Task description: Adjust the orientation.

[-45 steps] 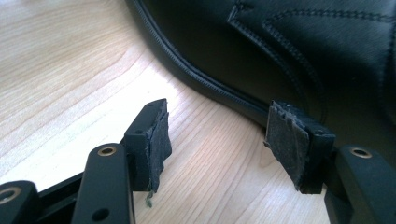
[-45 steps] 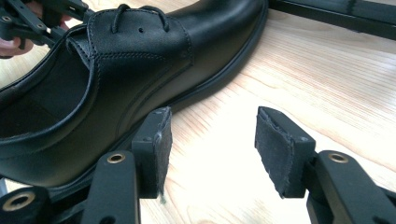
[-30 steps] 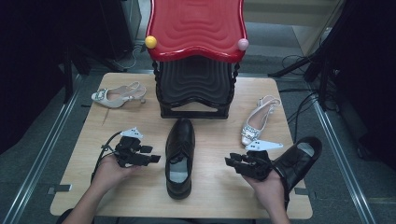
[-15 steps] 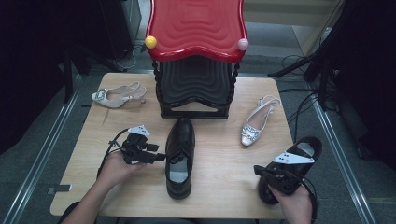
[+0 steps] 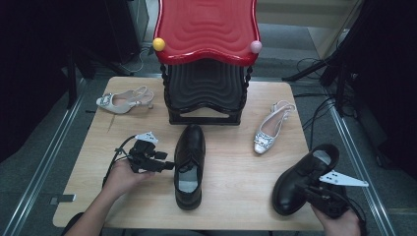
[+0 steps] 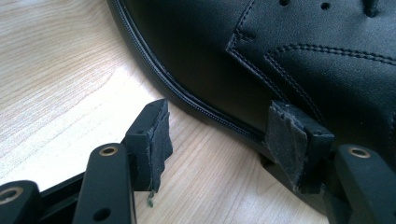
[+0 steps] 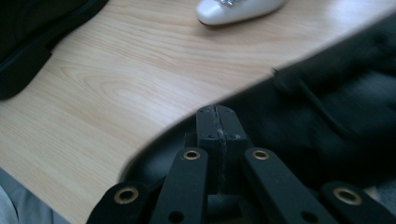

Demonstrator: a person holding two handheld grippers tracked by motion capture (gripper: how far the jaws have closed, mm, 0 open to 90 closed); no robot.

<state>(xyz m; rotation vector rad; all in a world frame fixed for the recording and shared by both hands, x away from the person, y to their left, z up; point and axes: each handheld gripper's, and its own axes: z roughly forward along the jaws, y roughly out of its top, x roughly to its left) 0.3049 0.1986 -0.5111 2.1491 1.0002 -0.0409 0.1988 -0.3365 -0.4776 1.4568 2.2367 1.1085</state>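
Note:
A black leather shoe (image 5: 189,164) lies in the middle of the wooden table (image 5: 231,167), toe toward me. My left gripper (image 5: 168,165) points at its left side, open. In the left gripper view the shoe's side (image 6: 261,60) is right ahead; my left gripper (image 6: 223,123) straddles the sole edge and its right pad (image 6: 292,133) touches the leather. A second black shoe (image 5: 305,178) lies at the front right corner. My right gripper (image 5: 309,190) sits against its near side. Seen in its own view, my right gripper (image 7: 218,122) is shut, pads pressed together, beside the blurred black shoe (image 7: 336,121).
A red-topped black stool (image 5: 206,54) stands at the table's back middle. One silver heeled sandal (image 5: 123,101) lies at the back left, another (image 5: 270,130) at the right, its toe (image 7: 238,9) ahead of my right gripper. Cables trail off the right edge.
My right hand has pulled back and right, from beside the middle shoe to the front right corner by the second shoe. My left gripper has edged right, up against the middle shoe.

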